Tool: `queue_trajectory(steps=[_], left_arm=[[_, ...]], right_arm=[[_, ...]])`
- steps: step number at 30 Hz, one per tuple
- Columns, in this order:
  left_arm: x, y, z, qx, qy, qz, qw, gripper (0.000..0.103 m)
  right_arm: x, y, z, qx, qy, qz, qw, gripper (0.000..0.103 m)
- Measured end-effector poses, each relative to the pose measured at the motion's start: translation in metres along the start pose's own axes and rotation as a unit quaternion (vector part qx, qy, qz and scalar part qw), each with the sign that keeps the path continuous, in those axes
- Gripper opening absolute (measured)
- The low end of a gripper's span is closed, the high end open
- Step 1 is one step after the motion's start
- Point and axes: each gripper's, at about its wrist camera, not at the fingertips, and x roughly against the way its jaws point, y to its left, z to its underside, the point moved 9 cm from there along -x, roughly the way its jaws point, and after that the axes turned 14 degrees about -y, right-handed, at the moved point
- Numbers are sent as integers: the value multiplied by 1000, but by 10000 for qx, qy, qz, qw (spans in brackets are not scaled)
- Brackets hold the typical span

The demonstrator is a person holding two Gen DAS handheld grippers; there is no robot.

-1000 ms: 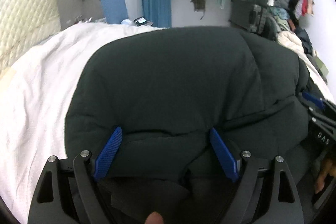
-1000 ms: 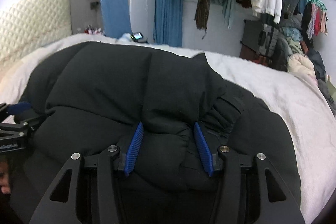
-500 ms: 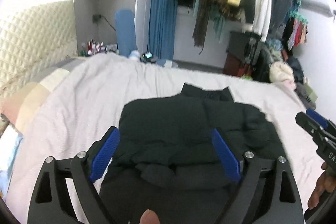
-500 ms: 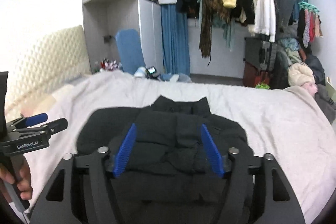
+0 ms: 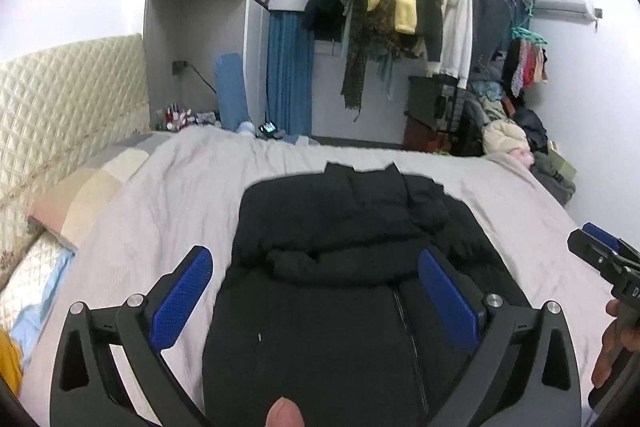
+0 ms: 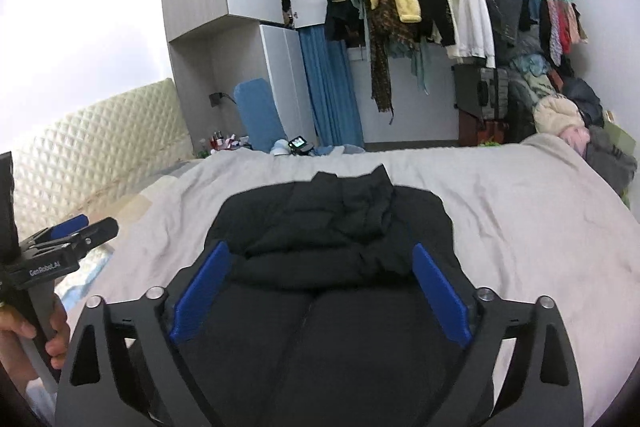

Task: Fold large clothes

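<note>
A black puffer jacket (image 5: 336, 227) lies on the bed, its sleeves folded in over the body and its collar at the far end; it also shows in the right wrist view (image 6: 332, 227). My left gripper (image 5: 316, 287) is open and empty, held above the jacket's near part. My right gripper (image 6: 320, 281) is open and empty, also above the near part. The right gripper shows at the right edge of the left wrist view (image 5: 604, 259). The left gripper shows at the left edge of the right wrist view (image 6: 60, 243).
The bed (image 5: 168, 187) has a light grey cover and a quilted headboard (image 5: 60, 95) at left. A rail of hanging clothes (image 5: 404, 7) and piled clothes (image 5: 516, 143) stand beyond the bed. A blue chair (image 5: 230, 87) and blue curtain (image 5: 290, 67) are at the back.
Both grippers let go of the jacket and pulled back and up from it. The right gripper's jaws widened. The jacket now lies folded on the bed.
</note>
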Motion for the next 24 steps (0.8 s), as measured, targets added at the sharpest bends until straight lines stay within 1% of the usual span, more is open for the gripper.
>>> queue_trajectory(steps=[3,5,6,10,12,14,17,18,19,20,24], left_arm=[[14,4,23,120,165,102,9997,103],[17,12,40,245,359,155,9989,103],[17,18,50,342,491,177,9981,103],[9,43,86,720,978,253,9923,103],[3,61,107,892,1260,215,9878,103],[-6,77,122,1037,1467,165,9836,103],[-18,98,143,1347,1787,158,9745,103],[-21,107,151,1503,1908,135,9700,103],[-25,112,156,1624,2003,113,9661,103],[-29,120,163,1802,2122,78,9604,103],[-43,140,179,2337,2385,23,9426,103]], right_arm=[[10,-11,16,-166,175,5,9997,95],[19,-20,28,-363,262,4,9990,96],[20,-27,36,-526,384,1,9979,96],[17,-56,63,-943,776,134,9924,96],[14,-75,78,-1168,958,289,9881,96],[16,-90,90,-1371,1059,421,9840,96],[13,-120,112,-1920,1244,748,9706,96],[10,-130,120,-2227,1308,803,9627,96],[8,-137,125,-2441,1344,821,9569,96],[6,-144,130,-2610,1382,863,9515,96],[-3,-175,156,-3037,1702,1309,9283,96]])
